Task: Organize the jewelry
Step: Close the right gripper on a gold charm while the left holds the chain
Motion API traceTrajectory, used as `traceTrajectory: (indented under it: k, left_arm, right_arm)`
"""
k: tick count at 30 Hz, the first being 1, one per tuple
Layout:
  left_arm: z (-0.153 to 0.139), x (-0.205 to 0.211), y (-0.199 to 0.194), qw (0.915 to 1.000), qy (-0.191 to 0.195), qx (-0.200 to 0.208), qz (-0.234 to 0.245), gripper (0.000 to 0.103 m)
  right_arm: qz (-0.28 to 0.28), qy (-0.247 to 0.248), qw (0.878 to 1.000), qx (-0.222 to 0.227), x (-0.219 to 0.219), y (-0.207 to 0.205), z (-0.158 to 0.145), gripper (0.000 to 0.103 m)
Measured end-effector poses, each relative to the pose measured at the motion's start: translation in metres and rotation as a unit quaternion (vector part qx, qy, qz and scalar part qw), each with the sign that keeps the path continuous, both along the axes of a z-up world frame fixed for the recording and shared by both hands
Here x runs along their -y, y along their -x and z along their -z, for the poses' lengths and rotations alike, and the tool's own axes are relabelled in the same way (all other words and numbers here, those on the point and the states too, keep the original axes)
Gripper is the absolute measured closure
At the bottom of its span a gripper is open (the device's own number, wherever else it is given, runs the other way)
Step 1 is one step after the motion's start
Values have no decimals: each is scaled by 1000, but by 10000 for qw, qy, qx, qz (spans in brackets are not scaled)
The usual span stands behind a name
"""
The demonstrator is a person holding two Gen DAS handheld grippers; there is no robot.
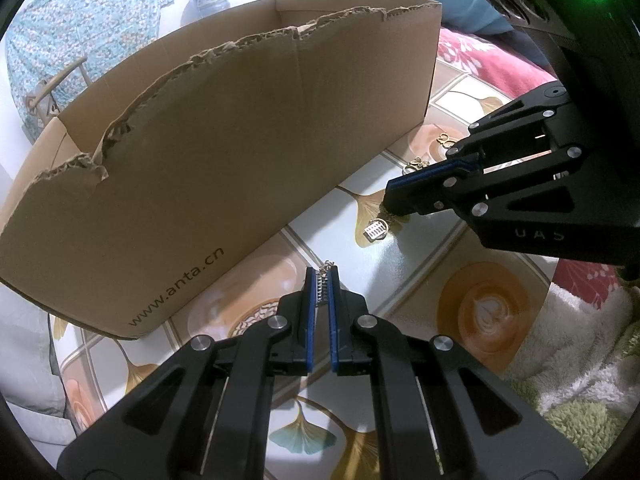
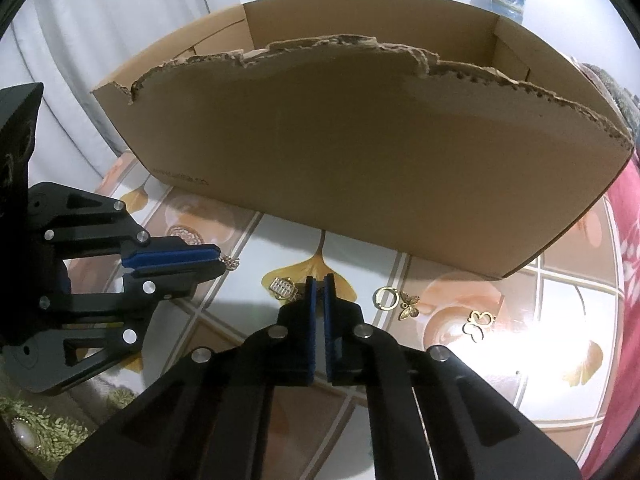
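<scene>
Your left gripper [image 1: 323,280] is clamped on a small silver jewelry piece [image 1: 321,289], a narrow strip of stones with a bit of chain poking past the blue rubber pads. Your right gripper [image 2: 319,282] has its pads drawn together; whether anything sits between them you cannot tell from either view, though a thin gold hook seems to lead from its tips toward the rectangular pendant [image 2: 283,286], a gridded, stone-set charm lying on the table just to the left of those tips. To the right of your right gripper lie more gold pieces: a plain round ring [image 2: 386,298], touching or nearly touching a butterfly charm [image 2: 409,307] with pierced wings, and farther right an open looped charm [image 2: 479,321], set apart from the others. All rest on a glossy tablecloth [image 2: 240,300] printed with ginkgo leaves, latte cups and tile-like gridlines, which throws back bright glare. Beyond the jewelry stands a large corrugated cardboard box [image 2: 360,152], its near wall torn to a ragged, fluted edge and its inside open to view, with a printed web address low on its left side. At the table's near edges lie a shaggy green-and-cream cloth [image 1: 580,340] and a red patterned fabric [image 2: 628,248].
</scene>
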State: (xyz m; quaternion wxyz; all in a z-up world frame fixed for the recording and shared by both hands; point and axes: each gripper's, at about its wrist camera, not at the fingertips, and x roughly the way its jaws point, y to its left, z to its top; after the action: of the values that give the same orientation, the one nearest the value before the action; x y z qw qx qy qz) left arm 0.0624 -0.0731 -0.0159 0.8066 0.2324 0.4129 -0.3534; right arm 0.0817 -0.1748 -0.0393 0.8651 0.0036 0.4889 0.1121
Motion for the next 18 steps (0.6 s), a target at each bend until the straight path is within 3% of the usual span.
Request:
traceTrajectory:
  k: [14,18]
  left_arm:
    - [-3,1,-1,10000,10,87,24,98]
    - [-1,1,-1,9999,14,99,9,98]
  right_arm:
    - [285,-421,9971,573,23,11,-47,102]
    - [332,-420,9976,441,26,13,-41,102]
